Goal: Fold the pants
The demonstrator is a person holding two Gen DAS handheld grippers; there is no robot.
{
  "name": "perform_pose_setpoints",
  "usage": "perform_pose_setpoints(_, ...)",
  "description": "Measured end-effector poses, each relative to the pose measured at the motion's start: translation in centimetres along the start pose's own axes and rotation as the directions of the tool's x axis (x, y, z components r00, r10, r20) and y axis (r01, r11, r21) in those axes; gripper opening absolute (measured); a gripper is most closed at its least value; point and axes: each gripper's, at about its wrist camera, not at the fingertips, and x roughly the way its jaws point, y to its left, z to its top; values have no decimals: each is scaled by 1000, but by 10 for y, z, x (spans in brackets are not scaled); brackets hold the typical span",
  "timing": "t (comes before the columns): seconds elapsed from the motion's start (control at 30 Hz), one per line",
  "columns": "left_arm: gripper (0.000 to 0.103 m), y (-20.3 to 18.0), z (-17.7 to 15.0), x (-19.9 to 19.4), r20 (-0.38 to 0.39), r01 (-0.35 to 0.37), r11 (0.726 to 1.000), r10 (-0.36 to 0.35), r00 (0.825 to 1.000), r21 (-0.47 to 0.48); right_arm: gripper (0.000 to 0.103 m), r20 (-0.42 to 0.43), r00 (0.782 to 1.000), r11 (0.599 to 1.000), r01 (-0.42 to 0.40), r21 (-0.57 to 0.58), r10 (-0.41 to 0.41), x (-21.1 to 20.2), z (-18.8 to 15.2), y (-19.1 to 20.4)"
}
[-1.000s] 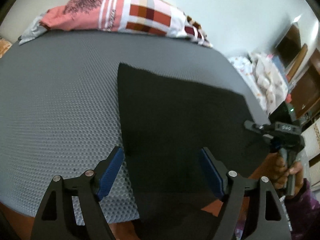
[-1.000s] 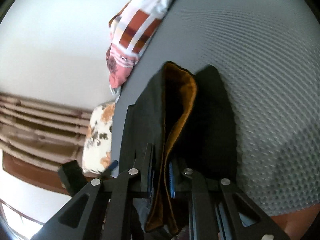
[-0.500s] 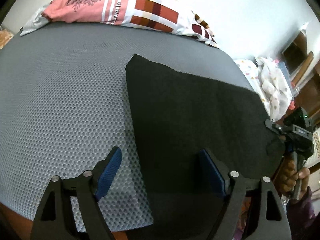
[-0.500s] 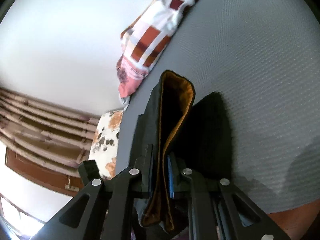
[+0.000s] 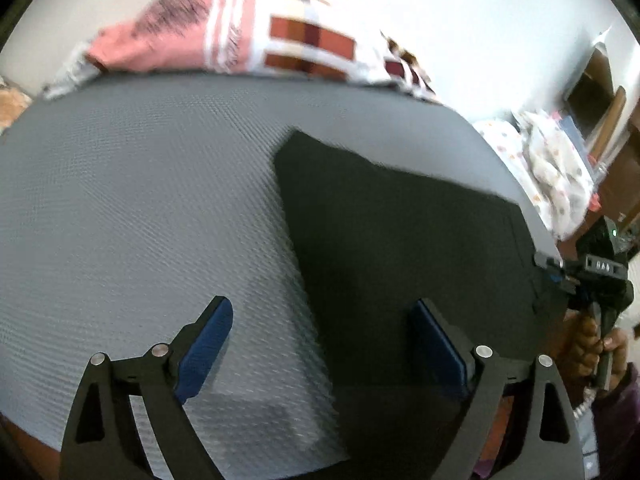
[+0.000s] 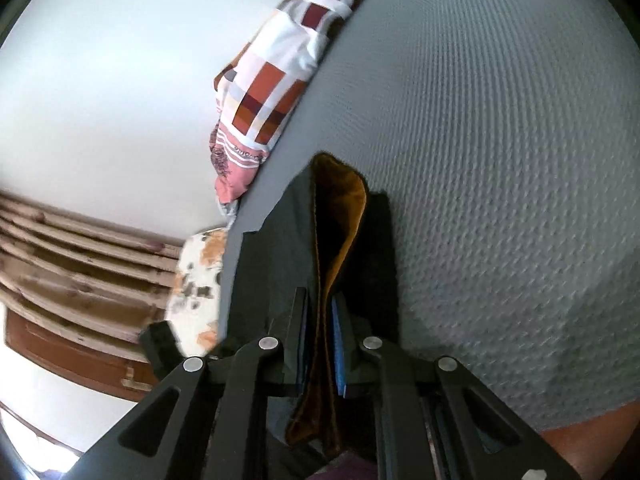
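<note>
We see the folded black fabric pants lying flat on the grey honeycomb-textured mat, toward 3 o'clock in the left wrist view. Our left gripper is spread wide, blue pads clear of cloth, holding nothing. Our right gripper is clamped on the pants' edge, orange-brown lining showing. A pink-and-red checked blanket lies at 12 o'clock.

Left wrist cam sits low over the grey surface, facing the far wall; right wrist cam is tilted sideways, super close. Both catch the patchwork blanket.
</note>
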Motion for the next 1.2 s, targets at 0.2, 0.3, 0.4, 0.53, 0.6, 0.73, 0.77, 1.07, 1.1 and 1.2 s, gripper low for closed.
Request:
perform_pose_setpoints(0.2,91,6,5,6,-27,16,1000,-17,999,-21,10,-16,1000,999,22,31,-21,9,-2,-21)
perform_pose_setpoints(0.3,92,-8,2,25,-61,-60,996,63,996,60,10,-18,1000,999,24,41,-23,12,-3,-23)
perform_pose_setpoints(0.4,92,-8,-3,34,-68,-76,995,81,994,63,10,-18,999,999,28,45,-27,13,-5,-24)
perform_pose_setpoints(0.53,94,-1,-11,38,-49,-63,997,66,997,53,10,-21,999,999,44,31,-43,15,-6,-20)
perform_pose_setpoints(0.6,95,-4,-13,38,-34,-89,992,93,995,86,10,-25,999,998,44,33,-43,17,-6,-18)
perform_pose_setpoints(0.73,95,-12,-9,31,3,-133,983,133,991,127,10,-25,999,998,40,42,-39,20,-5,-19)
perform_pose_setpoints(0.77,95,-17,-7,25,29,-168,975,166,986,143,10,-25,999,998,39,45,-38,20,-5,-19)
perform_pose_setpoints(1.07,95,-64,9,12,142,-150,956,117,983,253,10,-26,999,998,23,59,-21,17,-5,-26)
perform_pose_setpoints(1.1,95,-68,9,23,101,-148,952,125,987,269,10,-26,999,998,22,58,-20,17,-5,-27)
perform_pose_setpoints(1.2,95,-69,4,50,28,-147,950,144,989,277,14,-27,1000,998,14,64,-12,15,-5,-29)
